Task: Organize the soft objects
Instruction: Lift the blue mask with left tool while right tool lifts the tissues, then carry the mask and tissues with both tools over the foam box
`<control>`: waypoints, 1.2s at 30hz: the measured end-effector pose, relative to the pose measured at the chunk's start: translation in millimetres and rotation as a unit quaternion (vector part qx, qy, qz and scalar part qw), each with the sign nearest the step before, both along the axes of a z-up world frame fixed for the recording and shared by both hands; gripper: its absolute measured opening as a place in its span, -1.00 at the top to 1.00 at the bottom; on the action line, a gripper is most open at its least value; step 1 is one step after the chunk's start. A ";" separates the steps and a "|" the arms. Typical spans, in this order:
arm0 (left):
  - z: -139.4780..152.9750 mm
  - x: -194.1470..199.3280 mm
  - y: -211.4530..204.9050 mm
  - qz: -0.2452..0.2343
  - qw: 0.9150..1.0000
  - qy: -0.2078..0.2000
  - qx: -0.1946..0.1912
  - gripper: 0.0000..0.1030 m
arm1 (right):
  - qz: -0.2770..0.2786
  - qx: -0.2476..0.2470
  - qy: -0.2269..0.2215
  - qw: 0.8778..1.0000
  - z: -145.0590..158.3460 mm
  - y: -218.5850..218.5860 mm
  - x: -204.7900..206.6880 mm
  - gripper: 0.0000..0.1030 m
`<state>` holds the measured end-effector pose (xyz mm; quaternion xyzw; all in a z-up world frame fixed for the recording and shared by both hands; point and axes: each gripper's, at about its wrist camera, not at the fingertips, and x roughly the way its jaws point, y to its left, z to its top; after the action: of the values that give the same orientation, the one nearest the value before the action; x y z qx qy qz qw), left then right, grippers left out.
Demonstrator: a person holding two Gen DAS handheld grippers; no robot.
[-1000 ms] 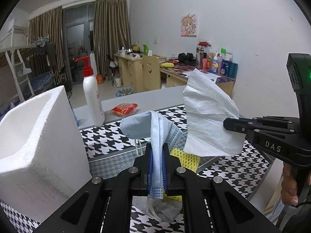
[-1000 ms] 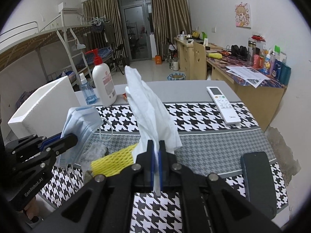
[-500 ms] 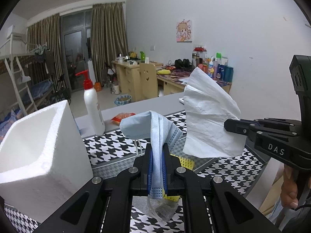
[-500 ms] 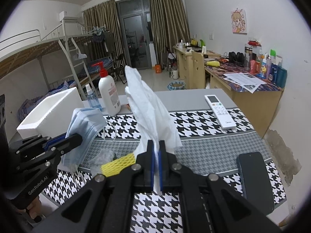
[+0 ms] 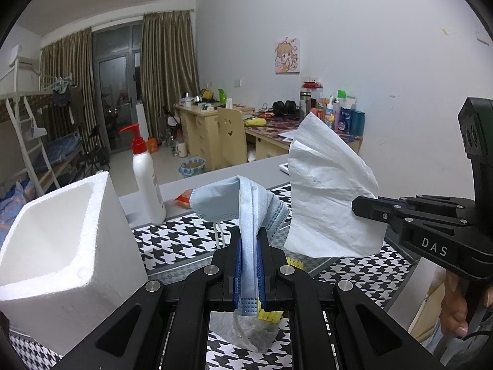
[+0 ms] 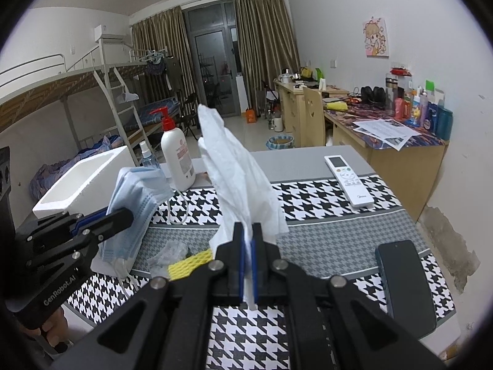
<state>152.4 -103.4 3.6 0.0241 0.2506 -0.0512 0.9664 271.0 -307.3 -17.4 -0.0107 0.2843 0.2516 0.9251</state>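
Above table (image 6: pixel 308 166), two level gripper-clamped cloths

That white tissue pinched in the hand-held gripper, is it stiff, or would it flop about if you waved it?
Probably floppy: the white tissue is creased and fans loosely above the right hand-held gripper. It looks very light, since a pinch at one edge holds it up. Likely easy to tear, as it looks thin.

left hand-held gripper (image 5: pixel 249 265) clamps a blue face mask (image 5: pixel 246 206) beside the white foam box (image 5: pixel 61 240).
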 end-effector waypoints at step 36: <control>37.2 -23.9 16.8 -0.015 0.998 -0.065 0.006 0.82 | 0.000 0.021 -0.041 0.999 23.5 8.5 -16.5 0.88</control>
<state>128.5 -86.6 40.8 0.0370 0.1872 -0.0625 0.9796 254.6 -298.9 6.1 -0.0013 0.2406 0.2565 0.9361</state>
